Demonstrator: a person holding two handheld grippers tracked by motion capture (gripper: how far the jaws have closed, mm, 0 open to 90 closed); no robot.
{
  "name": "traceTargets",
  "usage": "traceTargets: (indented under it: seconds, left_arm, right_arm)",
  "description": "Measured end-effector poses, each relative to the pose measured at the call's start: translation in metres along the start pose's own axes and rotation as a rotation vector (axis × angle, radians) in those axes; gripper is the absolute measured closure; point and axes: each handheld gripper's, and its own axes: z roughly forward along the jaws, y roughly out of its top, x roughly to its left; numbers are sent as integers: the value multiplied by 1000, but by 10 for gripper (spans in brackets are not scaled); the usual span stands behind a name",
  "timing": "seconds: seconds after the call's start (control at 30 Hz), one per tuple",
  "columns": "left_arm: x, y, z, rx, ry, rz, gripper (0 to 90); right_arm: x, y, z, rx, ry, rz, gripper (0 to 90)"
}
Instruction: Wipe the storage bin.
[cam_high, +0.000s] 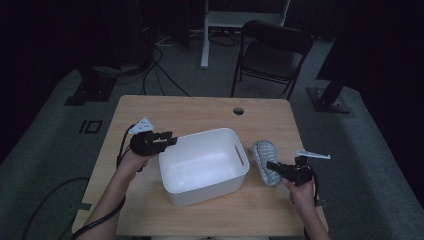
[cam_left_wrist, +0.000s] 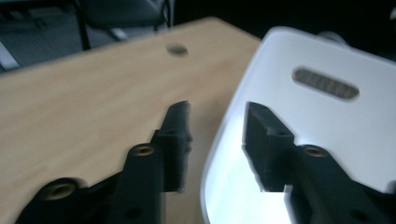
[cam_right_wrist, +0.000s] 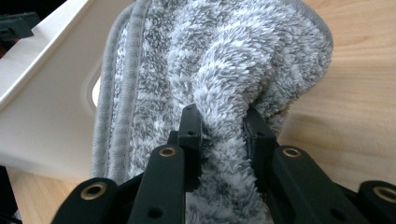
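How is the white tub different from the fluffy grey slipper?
The white tub is hard, smooth and bigger; the grey slipper is soft, fuzzy and smaller. The tub stands free on the table, but the slipper is pinched by the right gripper. Both are on the wooden table.

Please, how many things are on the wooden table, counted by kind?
White plastic bin with slot handles: 1
Grey fluffy fabric slipper: 1
Total: 2

Fluffy grey slipper (cam_right_wrist: 219, 70), pinched at a fold, seemingly off the table just beside the white bin (cam_high: 205, 160).
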Motion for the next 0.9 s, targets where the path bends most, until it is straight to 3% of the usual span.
traceTargets:
  seconds: [0.03,0.13,0.23,0.33,0.63,0.73,0.8,0.9]
  left_arm:
    - [-1,0,0,19,20,8,617]
    - [-1,-3,1,25,10,9,622]
    - [-2,-7,3,30,15,-2,701]
    - [-2,-9,2,24,29,-11,758]
    - [-10,-15,-1,-7,57,-21,790]
    - [-20,-19,-5,-17,106,-29,809]
    - [-23,-21,-7,-22,116,-27,825]
    - [-24,-23,-9,-29,110,-49,846]
  right_arm:
    - [0,-1,-1,-1,0,1,736]
    - [1,-6,-5,-1,-1,2,735]
    - [1,-6,-4,-6,-10,-1,735]
    - [2,-6,-3,-10,-5,-2,735]
    - [0,-4,-3,-23,-2,6,735]
    - [-2,-4,-3,-22,-5,10,735]
    - [-2,-4,-3,-24,-5,10,735]
    - [-2,-4,-3,-26,-3,12,735]
